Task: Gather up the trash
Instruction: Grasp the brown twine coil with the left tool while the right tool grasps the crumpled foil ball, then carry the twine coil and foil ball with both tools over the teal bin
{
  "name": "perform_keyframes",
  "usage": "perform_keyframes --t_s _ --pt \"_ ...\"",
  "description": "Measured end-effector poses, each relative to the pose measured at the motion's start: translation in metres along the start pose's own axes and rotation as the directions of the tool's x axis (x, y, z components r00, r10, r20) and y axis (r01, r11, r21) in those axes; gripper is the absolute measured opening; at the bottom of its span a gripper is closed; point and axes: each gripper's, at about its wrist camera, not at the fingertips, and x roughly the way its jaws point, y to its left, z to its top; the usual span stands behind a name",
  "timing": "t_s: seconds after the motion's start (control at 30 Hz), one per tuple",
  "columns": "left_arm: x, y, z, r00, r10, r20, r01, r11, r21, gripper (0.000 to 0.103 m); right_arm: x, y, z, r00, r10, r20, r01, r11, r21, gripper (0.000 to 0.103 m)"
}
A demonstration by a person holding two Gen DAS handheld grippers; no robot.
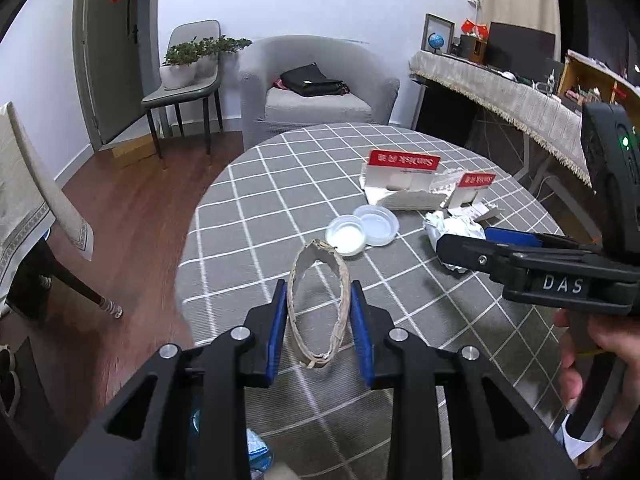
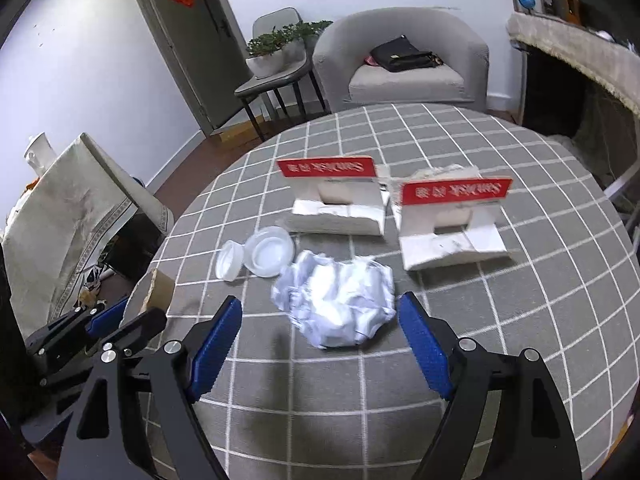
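squashed cardboard ring (image 1: 318, 304) clamped upright, crumpled white wrapper (image 2: 340, 304) lying flat, perhaps plastic

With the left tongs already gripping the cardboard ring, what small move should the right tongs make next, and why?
Probably close the right tongs on the crumpled white paper. Their jaws stand wide open with the wad lying between the blue fingertips on the checked tablecloth, not yet pinched. The left tongs are shut on the cardboard ring.

A round grey-checked table (image 2: 500, 320) bears crumpled paper (image 2: 340, 304), two plastic lids (image 2: 256, 258) and torn red-and-white packaging (image 2: 448, 220).
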Motion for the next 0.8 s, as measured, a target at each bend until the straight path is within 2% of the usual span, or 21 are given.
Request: perform_keyframes --t_s 0.2,0.33,0.47,0.67,0.8 --pt "-0.009 0.021 -0.003 1.000 -0.010 -0.001 0.010 0.999 -0.035 0.033 0.015 0.010 0.001 0.999 -0.036 -0.013 0.036 0.999 -0.010 0.080" --pt "-0.011 0.032 -0.006 1.000 -0.007 -0.006 0.006 0.999 -0.050 0.033 0.019 0.014 0.003 0.998 -0.068 -0.006 0.068 0.998 -0.010 0.064" --pt "-0.016 0.043 -0.008 1.000 0.000 -0.002 0.000 0.998 -0.059 0.033 0.021 0.023 0.004 0.994 -0.107 -0.002 0.107 0.993 -0.049 0.058" --pt "-0.027 0.064 -0.014 1.000 0.017 0.001 -0.016 0.995 -0.094 0.033 0.004 0.043 0.009 0.995 -0.067 0.074 0.072 0.995 -0.065 0.057" --pt "-0.031 0.080 -0.016 0.999 0.044 -0.002 -0.044 0.993 -0.114 0.033 0.006 0.061 0.012 0.996 -0.033 0.082 0.039 0.996 -0.078 0.057"
